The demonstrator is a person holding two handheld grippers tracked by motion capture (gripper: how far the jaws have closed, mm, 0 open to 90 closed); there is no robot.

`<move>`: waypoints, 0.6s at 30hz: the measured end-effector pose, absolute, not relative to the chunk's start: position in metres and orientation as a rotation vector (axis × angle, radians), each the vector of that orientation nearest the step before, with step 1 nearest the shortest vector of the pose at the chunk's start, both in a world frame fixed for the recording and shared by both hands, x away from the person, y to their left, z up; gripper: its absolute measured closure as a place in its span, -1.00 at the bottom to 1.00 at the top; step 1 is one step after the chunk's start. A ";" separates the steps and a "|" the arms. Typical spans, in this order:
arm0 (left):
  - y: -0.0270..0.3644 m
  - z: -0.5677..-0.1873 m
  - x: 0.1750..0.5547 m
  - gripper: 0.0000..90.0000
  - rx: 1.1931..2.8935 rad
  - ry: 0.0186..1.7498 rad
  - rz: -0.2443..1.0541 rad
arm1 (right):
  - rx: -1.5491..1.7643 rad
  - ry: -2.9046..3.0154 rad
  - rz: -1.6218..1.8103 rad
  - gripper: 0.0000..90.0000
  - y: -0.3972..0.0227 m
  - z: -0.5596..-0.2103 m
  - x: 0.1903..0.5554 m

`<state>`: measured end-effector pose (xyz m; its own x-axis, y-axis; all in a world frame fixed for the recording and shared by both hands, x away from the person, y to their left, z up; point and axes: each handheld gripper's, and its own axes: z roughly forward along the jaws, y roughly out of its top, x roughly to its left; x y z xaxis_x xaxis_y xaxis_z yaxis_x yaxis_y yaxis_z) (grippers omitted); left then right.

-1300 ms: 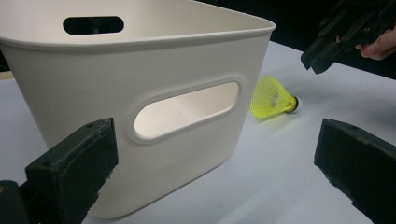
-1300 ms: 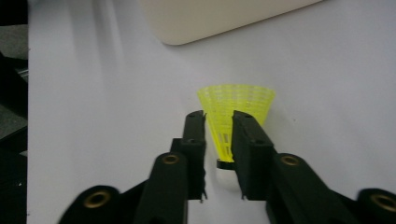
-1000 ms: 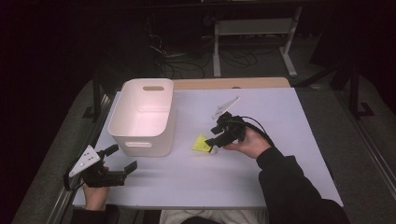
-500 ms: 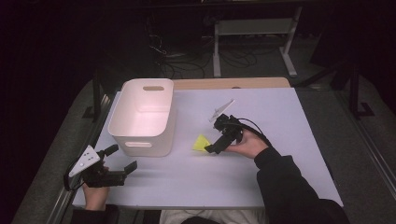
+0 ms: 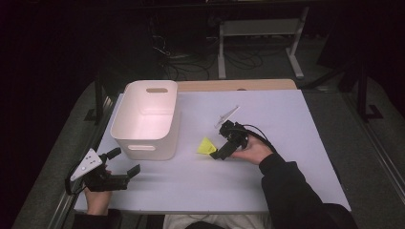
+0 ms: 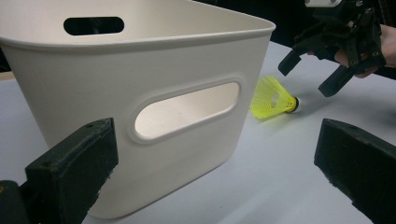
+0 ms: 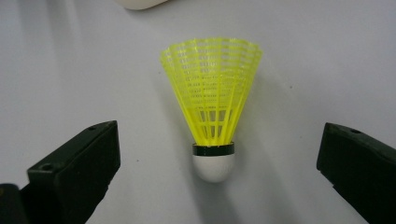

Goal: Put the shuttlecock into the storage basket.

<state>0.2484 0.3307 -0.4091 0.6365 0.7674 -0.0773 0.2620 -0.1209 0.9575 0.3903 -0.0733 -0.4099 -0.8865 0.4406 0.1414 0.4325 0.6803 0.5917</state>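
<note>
Dark room, cables and a metal stand on the floor behind; my work sits on a pale lilac bench (image 5: 286, 119) with a wooden strip along its far edge. White plastic bin (image 5: 148, 119) with cut-out handles stands on the left half, nothing visible inside it. Yellow shuttlecock (image 5: 207, 146) lies on its side on the bench just right of the bin, apart from it, white cork end toward my right gripper (image 5: 221, 153). That gripper's jaws have just been opening and now stand wide; from its own camera the shuttlecock (image 7: 212, 107) lies between them, cork nearest me, skirt fanning away, neither pad touching it. Right hand (image 5: 253, 150) rests low beside it. Left gripper (image 5: 125, 162) sits near the front left corner of the bench, jaws wide, holding nothing, pointed at the bin's near wall (image 6: 140, 93). From there I see the shuttlecock (image 6: 273, 98) past the bin's corner, with the right gripper (image 6: 308, 77) hovering just over it.
</note>
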 end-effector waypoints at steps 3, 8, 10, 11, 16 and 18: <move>0.331 -0.409 0.249 -1.00 1.686 0.851 0.536 | 0.752 2.874 1.002 -1.00 -0.074 -0.413 0.391; 0.331 -0.409 0.248 -1.00 1.686 0.850 0.536 | 0.741 2.880 0.999 -1.00 -0.074 -0.416 0.391; 0.331 -0.409 0.248 -1.00 1.684 0.850 0.535 | 0.730 2.883 0.993 -1.00 -0.074 -0.418 0.391; 0.331 -0.409 0.248 -1.00 1.686 0.850 0.536 | 0.729 2.885 0.992 -1.00 -0.074 -0.418 0.391; 0.331 -0.409 0.248 -1.00 1.685 0.850 0.536 | 0.720 2.895 1.014 -0.85 -0.075 -0.420 0.392; 0.331 -0.409 0.248 -1.00 1.684 0.851 0.536 | 0.722 2.900 1.014 -0.79 -0.076 -0.422 0.393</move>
<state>0.2484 0.3307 -0.4091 0.6374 0.7667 -0.0771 0.2616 -0.1212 0.9575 0.3930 -0.0758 -0.4223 -0.8952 0.4158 0.1603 0.4251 0.6891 0.5869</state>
